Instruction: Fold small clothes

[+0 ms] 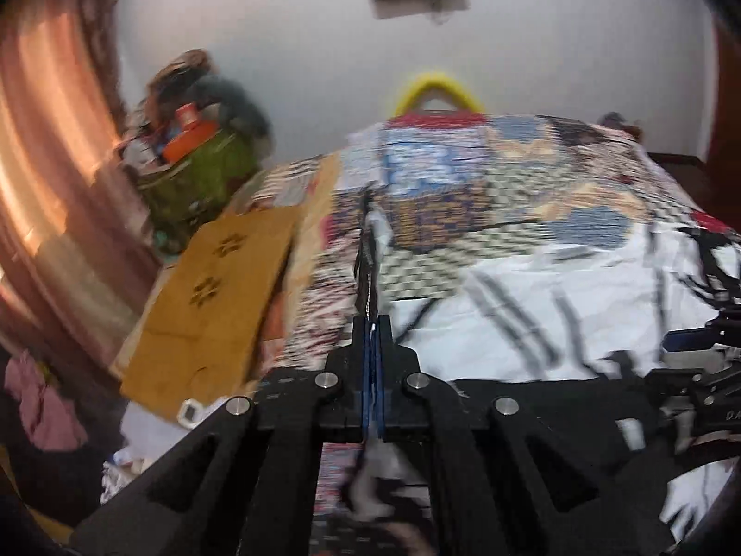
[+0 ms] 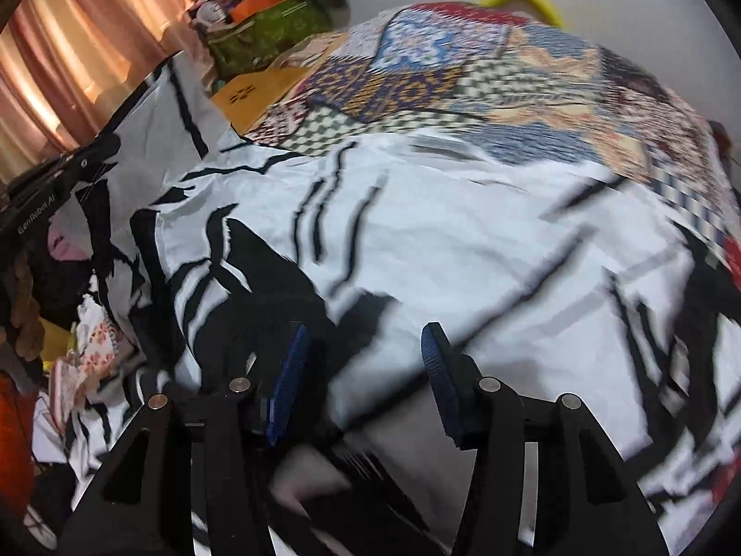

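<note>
A white garment with black streaks (image 2: pixel 440 241) lies spread on the patchwork bedspread (image 2: pixel 463 78); it also shows in the left wrist view (image 1: pixel 532 306). My left gripper (image 1: pixel 371 324) is shut on an edge of this garment, which stands up thin between the blue pads and hangs below them. My right gripper (image 2: pixel 366 352) is open just above the garment's near part, nothing between its blue pads (image 2: pixel 292 370). The right gripper shows at the right edge of the left wrist view (image 1: pixel 694 338). The left gripper shows at the left edge of the right wrist view (image 2: pixel 69 171).
A brown cardboard piece (image 1: pixel 213 306) lies at the bed's left edge. A green bag full of items (image 1: pixel 199 176) stands beyond it by the pink curtain (image 1: pixel 41 185). More clothes (image 2: pixel 88 347) are piled at the lower left. A yellow hoop (image 1: pixel 435 92) leans on the far wall.
</note>
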`<state>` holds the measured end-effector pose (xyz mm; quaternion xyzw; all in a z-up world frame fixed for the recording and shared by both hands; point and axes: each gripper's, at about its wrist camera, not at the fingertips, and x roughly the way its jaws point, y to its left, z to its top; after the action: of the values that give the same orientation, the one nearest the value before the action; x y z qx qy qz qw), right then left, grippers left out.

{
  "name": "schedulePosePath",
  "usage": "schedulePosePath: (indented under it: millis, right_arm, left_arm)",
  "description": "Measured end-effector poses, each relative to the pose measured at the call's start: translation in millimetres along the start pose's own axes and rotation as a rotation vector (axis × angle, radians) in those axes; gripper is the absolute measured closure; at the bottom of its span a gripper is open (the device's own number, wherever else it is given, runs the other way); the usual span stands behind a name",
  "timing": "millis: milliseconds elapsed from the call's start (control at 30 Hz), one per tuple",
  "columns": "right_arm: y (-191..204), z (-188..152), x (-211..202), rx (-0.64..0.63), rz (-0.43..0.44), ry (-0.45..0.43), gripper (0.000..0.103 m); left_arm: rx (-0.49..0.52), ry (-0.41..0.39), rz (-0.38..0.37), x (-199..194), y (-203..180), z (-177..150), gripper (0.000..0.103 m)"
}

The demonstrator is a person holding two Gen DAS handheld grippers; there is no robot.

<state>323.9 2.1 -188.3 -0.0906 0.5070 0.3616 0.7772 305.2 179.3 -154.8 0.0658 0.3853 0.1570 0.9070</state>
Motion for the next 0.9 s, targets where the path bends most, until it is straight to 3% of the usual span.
schedulePosePath:
  millis: [100,300,467,633,700,800,900]
  right_arm:
    - [-11.2,-17.0,-20.6,0.006,-0.032,-0.016,0.055]
    - [-34.2,-47.3,-51.2,0.033,-0.076,-0.049,0.055]
    - [-49.0,-69.3,-64.9,0.059,-0.102,-0.061,0.055]
    - [-63.6,-84.8,-81.6,0.095,-0.128,-0.092,0.055]
    - [-71.9,-89.7,-92.1,0.120,-0.132,-0.114,0.055]
    - [-83.7,-97.5,-106.4,0.163,-0.142,-0.153,0.052]
    - [-98.3,-104.5,-118.3,0.211,-0.169,-0.186,0.047]
  left_arm:
    - [0.028,0.038,-0.063,10.1,-27.9,-0.9,0.101]
    - [-0.001,0.214,-0.220,52.5,-63.6,-22.0,0.101]
    - [-0.043,0.324,-0.278,67.1,-85.6,-43.3,0.099]
    - [-0.045,0.286,-0.307,41.2,-78.5,-37.4,0.079]
    - [-0.038,0.221,-0.297,21.2,-71.3,-27.8,0.051]
    - [-0.047,0.136,-0.273,2.7,-55.6,-15.8,0.045]
    - [-0.053,0.127,-0.244,8.2,-42.5,-12.7,0.043]
